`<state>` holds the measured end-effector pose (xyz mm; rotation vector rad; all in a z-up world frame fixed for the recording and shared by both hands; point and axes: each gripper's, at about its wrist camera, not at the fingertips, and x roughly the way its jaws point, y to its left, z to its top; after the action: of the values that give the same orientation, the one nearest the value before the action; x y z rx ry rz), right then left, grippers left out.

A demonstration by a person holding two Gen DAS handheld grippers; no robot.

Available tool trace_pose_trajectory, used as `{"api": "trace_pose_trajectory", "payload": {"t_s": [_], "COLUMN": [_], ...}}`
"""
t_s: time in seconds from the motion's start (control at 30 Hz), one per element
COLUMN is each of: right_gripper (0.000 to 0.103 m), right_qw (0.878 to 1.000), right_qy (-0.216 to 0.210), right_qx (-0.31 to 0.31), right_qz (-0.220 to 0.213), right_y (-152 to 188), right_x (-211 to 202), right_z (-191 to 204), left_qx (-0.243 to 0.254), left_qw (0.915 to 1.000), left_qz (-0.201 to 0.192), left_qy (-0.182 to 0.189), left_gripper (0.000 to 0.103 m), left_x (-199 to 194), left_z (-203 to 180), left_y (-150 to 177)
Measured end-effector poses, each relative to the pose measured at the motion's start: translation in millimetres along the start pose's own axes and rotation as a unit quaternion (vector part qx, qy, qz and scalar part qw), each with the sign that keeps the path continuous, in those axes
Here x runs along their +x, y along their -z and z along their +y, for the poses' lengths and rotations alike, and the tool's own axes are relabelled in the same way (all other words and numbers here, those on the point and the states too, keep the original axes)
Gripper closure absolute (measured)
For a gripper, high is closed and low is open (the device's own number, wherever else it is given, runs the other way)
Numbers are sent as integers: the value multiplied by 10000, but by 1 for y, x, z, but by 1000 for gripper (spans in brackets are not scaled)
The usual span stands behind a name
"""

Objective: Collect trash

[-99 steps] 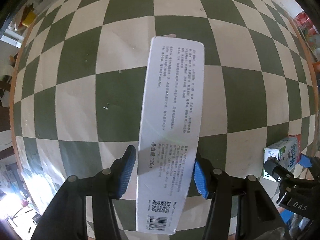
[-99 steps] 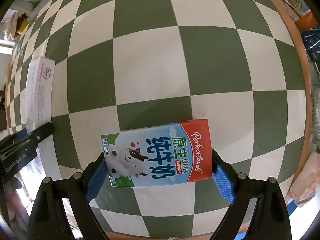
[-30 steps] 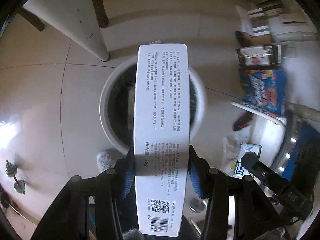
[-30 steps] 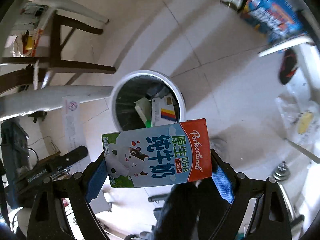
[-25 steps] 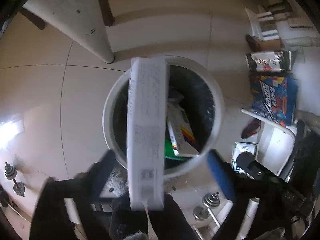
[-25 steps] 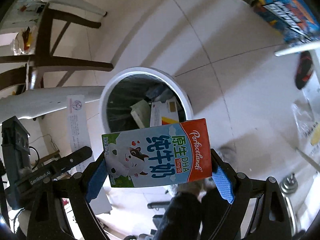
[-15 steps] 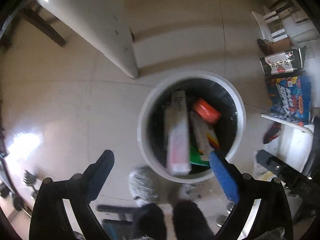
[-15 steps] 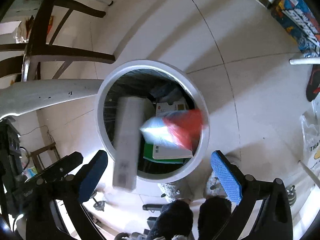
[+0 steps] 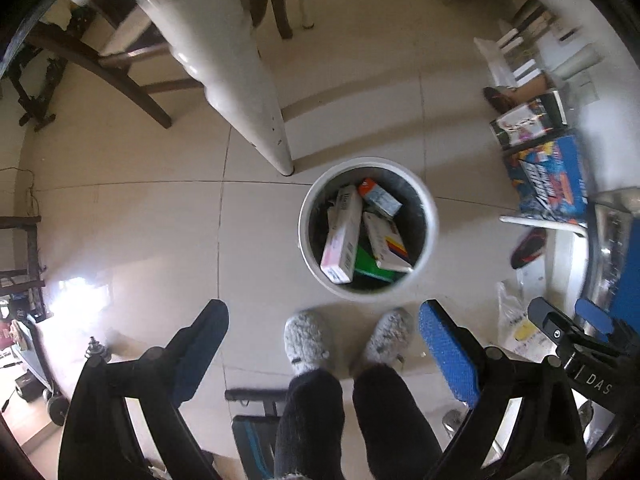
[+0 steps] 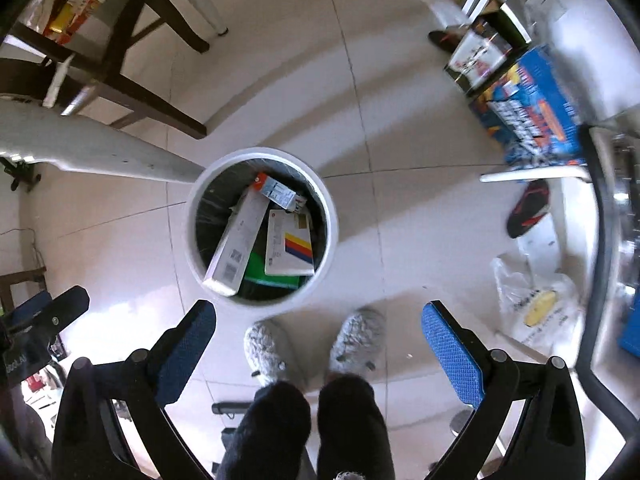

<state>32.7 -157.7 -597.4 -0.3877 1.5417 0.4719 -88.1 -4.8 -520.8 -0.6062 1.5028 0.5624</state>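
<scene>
A white round trash bin (image 9: 428, 236) stands on the tiled floor; it also shows in the right wrist view (image 10: 330, 236). Inside lie the long white box (image 9: 340, 236) (image 10: 236, 244), the red and blue milk carton (image 9: 379, 197) (image 10: 280, 192), a white box with coloured stripes (image 10: 290, 246) and something green (image 9: 370, 264). My left gripper (image 9: 324, 344) is open and empty, high above the floor in front of the bin. My right gripper (image 10: 318, 344) is open and empty too, above the bin's near rim.
The person's grey slippers (image 9: 306, 340) stand just in front of the bin. A white table leg (image 9: 240, 92) and dark chair legs (image 10: 132, 88) are beyond it. Blue boxes (image 10: 532, 108), a dark slipper (image 10: 526, 208) and a plastic bag (image 10: 536, 304) lie to the right.
Both grippers opened over the bin. The long white box and the milk carton dropped into it. Both grippers have since risen, so the bin looks smaller.
</scene>
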Motion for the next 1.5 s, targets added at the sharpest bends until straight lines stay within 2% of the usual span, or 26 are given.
{"api": "trace_pose_trajectory", "payload": {"t_s": [0.1, 0.33, 0.6, 0.8, 0.97, 1.03, 1.2, 1.5], "right_gripper": [0, 0, 0, 0, 0, 0, 0, 0], "right_qw": [9999, 9991, 9951, 9909, 9865, 9843, 9812, 9795], "right_qy": [35, -189, -587, -904, -1115, -1260, -1446, -1506], "right_qx": [-86, -178, -264, -324, -431, -466, -578, -715], "right_qz": [-121, -348, -746, -948, -1118, -1143, -1143, -1130], "right_y": [13, 50, 92, 116, 135, 141, 149, 158], "right_x": [-56, -196, -341, -419, -467, -482, -502, -517], "right_z": [3, 13, 14, 10, 8, 8, 9, 11], "left_qx": [48, 248, 447, 382, 387, 390, 373, 389], "left_qw": [10000, 9992, 9945, 9878, 9801, 9776, 9755, 9736], "left_qz": [-23, -199, -576, -851, -1132, -1205, -1303, -1308], "left_qy": [27, 242, 756, 1247, 1582, 1680, 1731, 1832], "left_gripper": [6, 6, 6, 6, 6, 0, 0, 0], "left_x": [-42, -155, -261, -320, -359, -371, -385, -392], "left_z": [-8, -20, -26, -21, -16, -16, -11, -8], "left_y": [12, 47, 79, 97, 109, 114, 122, 130]}}
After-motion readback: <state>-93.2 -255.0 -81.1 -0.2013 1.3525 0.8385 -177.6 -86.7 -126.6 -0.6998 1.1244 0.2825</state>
